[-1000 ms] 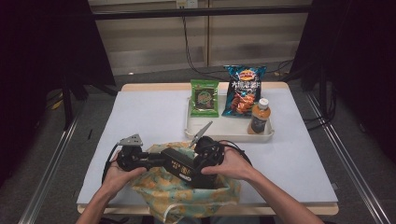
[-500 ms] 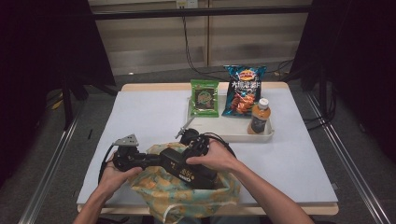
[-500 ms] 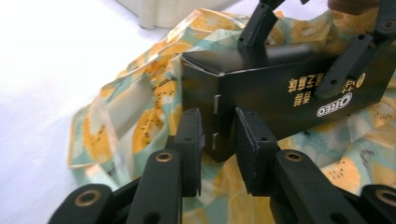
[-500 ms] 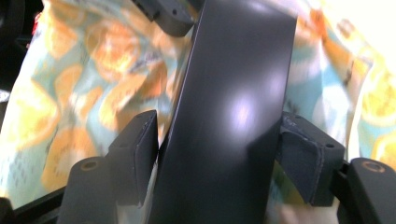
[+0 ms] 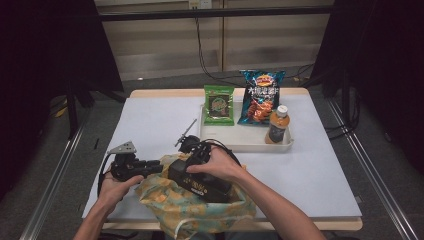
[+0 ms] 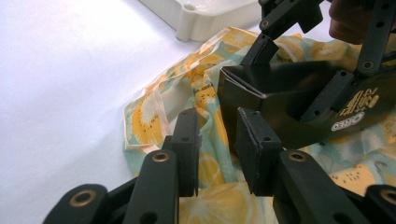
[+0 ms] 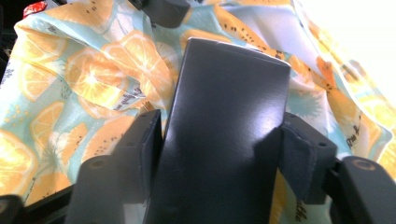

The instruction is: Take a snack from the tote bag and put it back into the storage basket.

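Black box (image 7: pixel 224 135), clamped in closing right gripper (image 7: pixel 219 149), over fruit-print bag (image 5: pixel 192 207) at table's (image 5: pixel 320 170) near edge; left gripper (image 6: pixel 217 149) pinching bag's rim.

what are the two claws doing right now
Left claw: closed on a fold of the fruit-print bag, jaws just easing apart slightly.
Right claw: closed on the black box, jaws just tightening.

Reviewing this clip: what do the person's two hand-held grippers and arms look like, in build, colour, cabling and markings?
Both tools are black. The left hand-held gripper has two blocky rectangular jaws on pivoted links with brass-coloured rivets; in the high view it carries a grey three-cornered plate on top. The right hand-held gripper has the same black jaws; its body bears white lettering, and a black cable loops from it. The forearms are bare, no sleeves in view.
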Tool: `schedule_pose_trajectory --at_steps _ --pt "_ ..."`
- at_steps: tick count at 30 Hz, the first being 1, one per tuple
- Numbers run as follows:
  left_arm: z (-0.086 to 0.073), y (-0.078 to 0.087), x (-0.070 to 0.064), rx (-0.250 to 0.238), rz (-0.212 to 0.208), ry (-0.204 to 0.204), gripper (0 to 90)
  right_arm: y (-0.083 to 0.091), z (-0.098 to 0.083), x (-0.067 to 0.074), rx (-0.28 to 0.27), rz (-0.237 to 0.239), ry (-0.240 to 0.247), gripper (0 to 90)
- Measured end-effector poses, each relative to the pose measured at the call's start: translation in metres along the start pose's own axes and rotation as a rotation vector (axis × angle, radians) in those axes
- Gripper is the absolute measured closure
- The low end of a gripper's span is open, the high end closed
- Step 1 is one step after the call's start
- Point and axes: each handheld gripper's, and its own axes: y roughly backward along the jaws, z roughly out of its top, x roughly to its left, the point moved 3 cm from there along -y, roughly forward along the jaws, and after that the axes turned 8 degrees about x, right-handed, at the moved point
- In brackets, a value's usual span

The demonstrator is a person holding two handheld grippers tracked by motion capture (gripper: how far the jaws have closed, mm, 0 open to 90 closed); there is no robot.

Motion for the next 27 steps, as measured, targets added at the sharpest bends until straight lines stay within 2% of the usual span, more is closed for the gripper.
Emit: schedule_pose_trajectory --at_steps 2,6,10,12,16,18,23,27 --pt "0.001 0.001 0.000 -0.008 0.001 0.004 68.0 0.001 0.001 0.003 -0.006 -0.010 0.010 38.6" --pt "0.001 0.004 0.000 -0.022 0.007 0.010 66.4 0.014 -0.002 0.009 -0.038 0.014 0.007 39.1" --pt "0.002 0.004 -0.001 -0.033 0.009 0.005 65.2 0.037 -0.005 0.011 -0.111 0.017 0.029 39.3" --pt "0.003 0.005 -0.003 -0.048 -0.006 0.006 64.1 0.049 -0.007 0.012 -0.161 0.012 0.032 39.6" --pt "0.006 0.005 -0.009 -0.060 -0.020 -0.023 62.7 0.070 -0.012 0.009 -0.253 -0.009 0.034 40.5" --pt "0.007 0.003 -0.012 -0.065 -0.028 -0.033 61.4 0.077 -0.015 0.008 -0.298 0.000 0.030 40.9" --pt "0.011 -0.001 -0.024 -0.077 -0.068 -0.062 55.2 0.089 -0.022 0.006 -0.410 -0.014 0.050 41.5" --pt "0.014 -0.006 -0.032 -0.072 -0.082 -0.077 49.5 0.095 -0.026 0.005 -0.465 -0.019 0.043 41.7"
